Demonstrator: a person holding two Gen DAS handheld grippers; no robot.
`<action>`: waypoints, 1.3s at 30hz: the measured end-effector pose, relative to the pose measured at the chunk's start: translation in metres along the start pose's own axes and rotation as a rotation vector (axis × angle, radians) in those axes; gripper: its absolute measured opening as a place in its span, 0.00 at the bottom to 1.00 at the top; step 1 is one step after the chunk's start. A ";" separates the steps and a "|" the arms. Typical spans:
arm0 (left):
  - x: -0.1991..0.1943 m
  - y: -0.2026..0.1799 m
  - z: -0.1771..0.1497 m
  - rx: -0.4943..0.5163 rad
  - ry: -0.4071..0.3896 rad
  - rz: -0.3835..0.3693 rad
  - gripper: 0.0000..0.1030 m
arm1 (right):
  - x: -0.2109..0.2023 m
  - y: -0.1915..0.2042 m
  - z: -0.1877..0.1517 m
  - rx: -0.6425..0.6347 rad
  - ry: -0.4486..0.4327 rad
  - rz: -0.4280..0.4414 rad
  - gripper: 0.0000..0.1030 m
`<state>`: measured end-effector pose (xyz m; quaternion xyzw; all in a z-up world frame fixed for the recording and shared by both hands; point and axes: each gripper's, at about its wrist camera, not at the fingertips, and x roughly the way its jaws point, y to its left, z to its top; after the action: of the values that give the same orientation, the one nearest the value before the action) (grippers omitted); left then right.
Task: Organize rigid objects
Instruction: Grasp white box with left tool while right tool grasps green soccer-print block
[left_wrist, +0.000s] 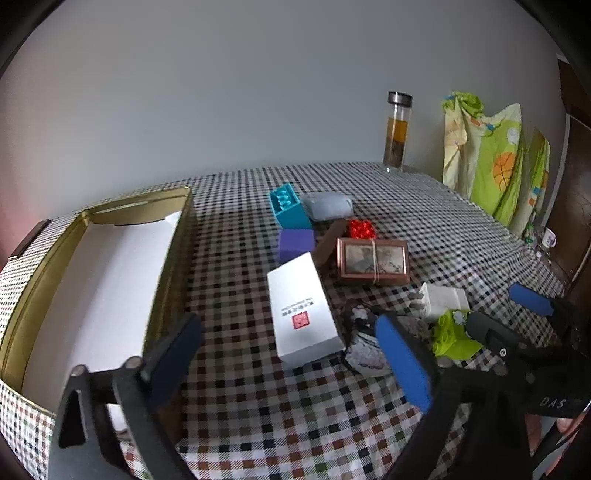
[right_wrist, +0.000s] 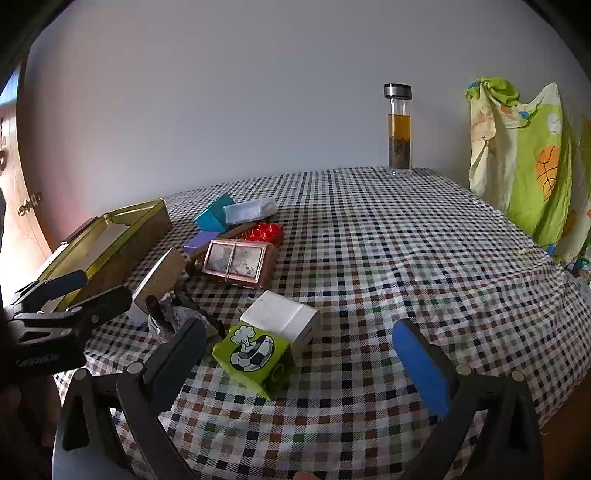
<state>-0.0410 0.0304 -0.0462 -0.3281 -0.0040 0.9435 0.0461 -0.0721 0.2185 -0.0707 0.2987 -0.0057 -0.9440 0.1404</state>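
Checked cloth in brown, black and white covers the table (right_wrist: 369, 236), and both grippers hover low over its near edge with nothing between their fingers. Left gripper (left_wrist: 288, 354) has its jaws spread wide, one dark finger just beside the wall of the open gold metal tin (left_wrist: 168, 273), the other blue-padded finger over a small patterned grey-and-white object (left_wrist: 364, 354) whose shape is hard to make out. That tin sits at the left of the table, its floor lined in white. Right gripper (right_wrist: 299, 350) is open just as wide, and the lime-green toy brick with a football picture (right_wrist: 251, 354) lies on the cloth between its fingers, touched by neither. Leaning against that brick from behind is a white plug-in charger block (right_wrist: 284, 317). Further back, the long white carton with a small red square mark (left_wrist: 303, 310) lies flat near the tin, and past it a copper-framed rectangular box bound with a thin band (left_wrist: 373, 262). Behind those, bunched close together, are a purple cube (left_wrist: 295, 243), a red studded brick (left_wrist: 361, 229), a teal studded brick (left_wrist: 290, 206), a brown strip (left_wrist: 330, 240) and a pale grey packet (left_wrist: 327, 205). Far back by the wall stands an upright glass bottle with a metal cap and amber liquid (right_wrist: 399, 129), well apart from the clutter. Green printed fabric (right_wrist: 524, 158) hangs at the right.
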 end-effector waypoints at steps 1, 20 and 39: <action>0.002 -0.001 0.001 0.001 0.007 -0.011 0.90 | 0.000 0.000 -0.002 -0.001 0.000 0.000 0.99; 0.021 0.010 0.007 -0.037 0.063 -0.024 0.85 | 0.028 0.012 -0.016 -0.052 0.071 0.078 0.64; 0.046 -0.002 0.014 0.042 0.100 0.060 0.39 | 0.026 0.012 -0.021 -0.064 0.026 0.082 0.51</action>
<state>-0.0855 0.0367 -0.0641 -0.3740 0.0278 0.9267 0.0249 -0.0779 0.2019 -0.1017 0.3058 0.0139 -0.9332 0.1884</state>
